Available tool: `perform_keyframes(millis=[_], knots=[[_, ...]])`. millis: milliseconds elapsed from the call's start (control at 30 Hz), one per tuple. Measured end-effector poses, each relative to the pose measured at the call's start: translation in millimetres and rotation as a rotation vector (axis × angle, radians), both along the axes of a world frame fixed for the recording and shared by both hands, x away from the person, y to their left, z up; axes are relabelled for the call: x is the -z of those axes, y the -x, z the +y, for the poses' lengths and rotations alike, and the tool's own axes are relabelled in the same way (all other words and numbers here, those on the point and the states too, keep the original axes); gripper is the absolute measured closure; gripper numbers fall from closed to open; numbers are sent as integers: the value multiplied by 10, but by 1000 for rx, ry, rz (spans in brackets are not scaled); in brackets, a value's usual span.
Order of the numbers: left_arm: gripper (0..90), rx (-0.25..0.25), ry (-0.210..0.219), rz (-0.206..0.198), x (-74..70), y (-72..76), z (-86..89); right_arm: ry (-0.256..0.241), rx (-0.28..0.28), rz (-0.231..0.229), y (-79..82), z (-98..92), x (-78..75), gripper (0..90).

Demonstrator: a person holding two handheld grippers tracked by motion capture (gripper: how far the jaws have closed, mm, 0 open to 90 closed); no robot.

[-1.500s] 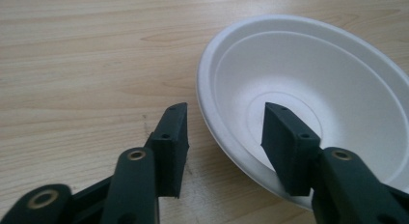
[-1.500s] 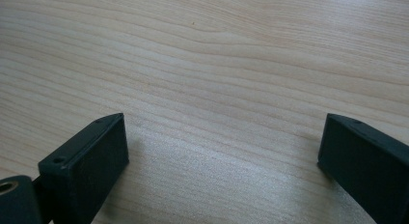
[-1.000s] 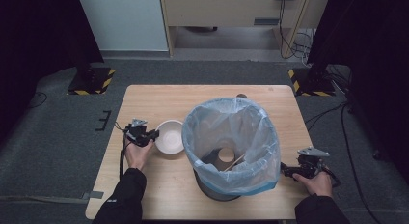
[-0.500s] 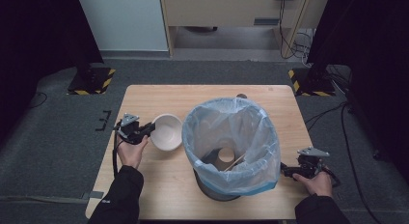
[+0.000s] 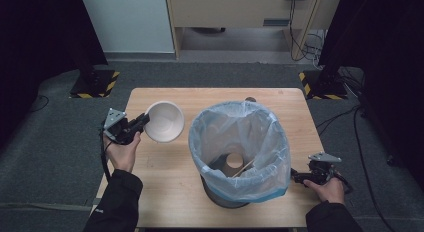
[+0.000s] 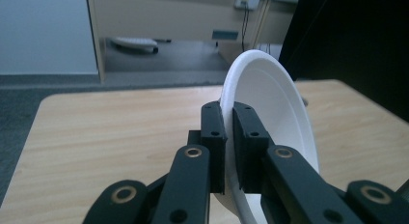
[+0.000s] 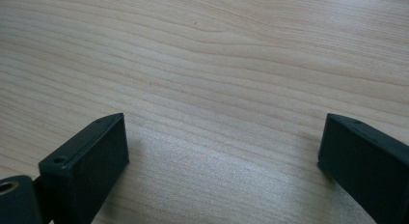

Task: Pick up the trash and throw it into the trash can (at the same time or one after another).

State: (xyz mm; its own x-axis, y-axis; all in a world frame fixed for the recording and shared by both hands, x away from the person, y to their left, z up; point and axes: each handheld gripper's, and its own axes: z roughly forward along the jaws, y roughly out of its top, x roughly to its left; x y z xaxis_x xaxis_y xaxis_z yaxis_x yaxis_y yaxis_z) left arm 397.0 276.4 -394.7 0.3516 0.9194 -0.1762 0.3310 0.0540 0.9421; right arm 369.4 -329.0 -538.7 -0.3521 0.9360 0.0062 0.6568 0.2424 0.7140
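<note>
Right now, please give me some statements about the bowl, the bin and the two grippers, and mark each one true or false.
1. The left gripper is shut on the rim of the white bowl. True.
2. The bowl lies flat on the table. False: it is held tilted on its side, above the table.
3. The right gripper holds a cup. False: its jaws stand wide open over bare wood, with nothing between them.
4. The bin is lined with a pale blue bag. True.
5. The bin is empty. False: a cup-like thing and a thin stick lie at its bottom.
</note>
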Motion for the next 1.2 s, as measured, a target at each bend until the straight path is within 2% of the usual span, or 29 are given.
perform_keyframes(millis=[200,600,1200], knots=[[839,-6,39,-80,-220,108,56,-1,0,1,0,1,0,39],[838,6,101,-198,-547,303,100,0,0,0,0,1,0,39],[839,58,135,-341,-913,584,4,1,1,0,1,1,0,39]])
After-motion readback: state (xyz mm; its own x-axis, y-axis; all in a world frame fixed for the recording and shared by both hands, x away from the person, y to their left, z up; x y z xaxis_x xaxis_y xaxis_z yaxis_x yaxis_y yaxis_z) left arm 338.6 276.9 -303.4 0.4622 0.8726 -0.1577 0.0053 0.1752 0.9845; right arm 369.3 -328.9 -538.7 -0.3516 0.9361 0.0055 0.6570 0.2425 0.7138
